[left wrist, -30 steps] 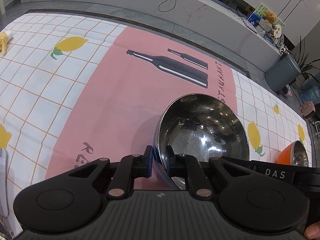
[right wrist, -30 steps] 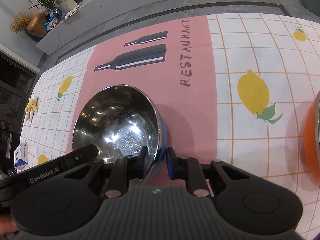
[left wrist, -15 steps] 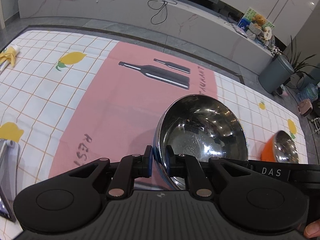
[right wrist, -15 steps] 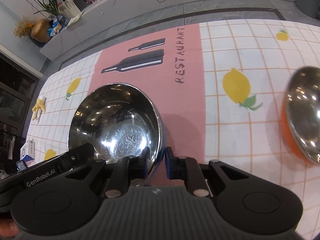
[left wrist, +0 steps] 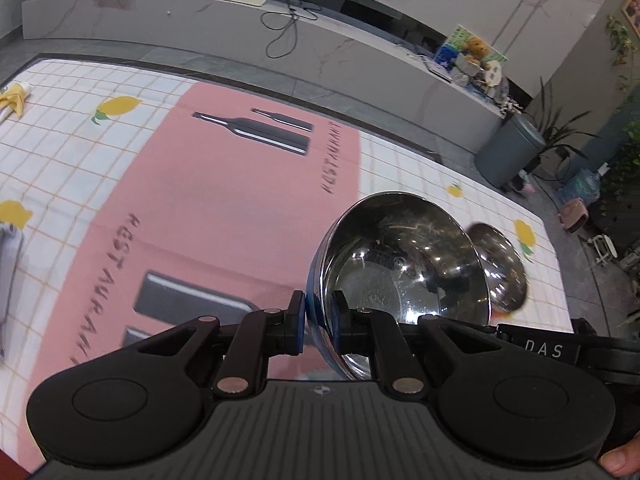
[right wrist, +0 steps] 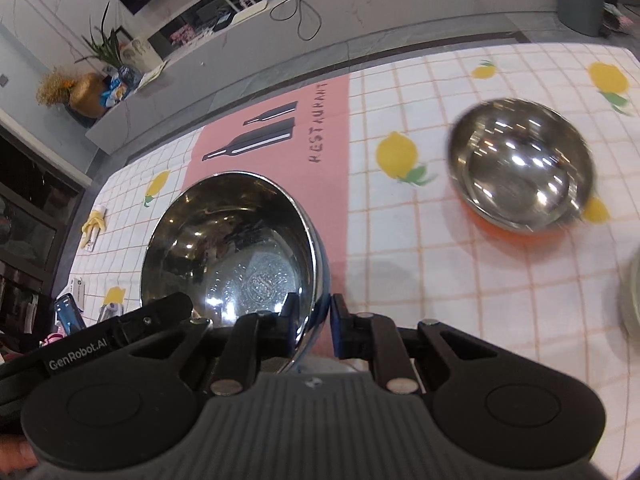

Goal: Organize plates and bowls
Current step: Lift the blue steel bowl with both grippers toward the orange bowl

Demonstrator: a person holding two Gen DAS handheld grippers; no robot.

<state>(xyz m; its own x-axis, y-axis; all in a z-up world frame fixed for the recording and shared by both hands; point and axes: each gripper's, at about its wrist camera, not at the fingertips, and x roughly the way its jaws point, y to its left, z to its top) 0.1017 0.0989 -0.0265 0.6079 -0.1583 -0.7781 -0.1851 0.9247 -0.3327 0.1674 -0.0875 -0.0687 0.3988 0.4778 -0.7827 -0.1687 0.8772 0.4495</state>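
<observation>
Both grippers hold one large steel bowl with a blue outside (left wrist: 404, 272) above the table. My left gripper (left wrist: 318, 322) is shut on its left rim. My right gripper (right wrist: 312, 322) is shut on its right rim; the bowl shows in the right wrist view (right wrist: 232, 240) too. A second steel bowl with an orange outside (right wrist: 520, 168) sits on the lemon-print cloth to the right, with a smaller steel bowl nested inside. It appears behind the held bowl in the left wrist view (left wrist: 500, 268).
A pink RESTAURANT mat (left wrist: 224, 208) covers the table's middle. A pale plate edge (right wrist: 632, 296) shows at far right. A phone (right wrist: 70, 314) and small items lie at the left edge. A banana-shaped object (right wrist: 94, 224) lies far left.
Both grippers have lifted the big bowl higher and carried it to the right; the orange bowl has come into fuller view and closer.
</observation>
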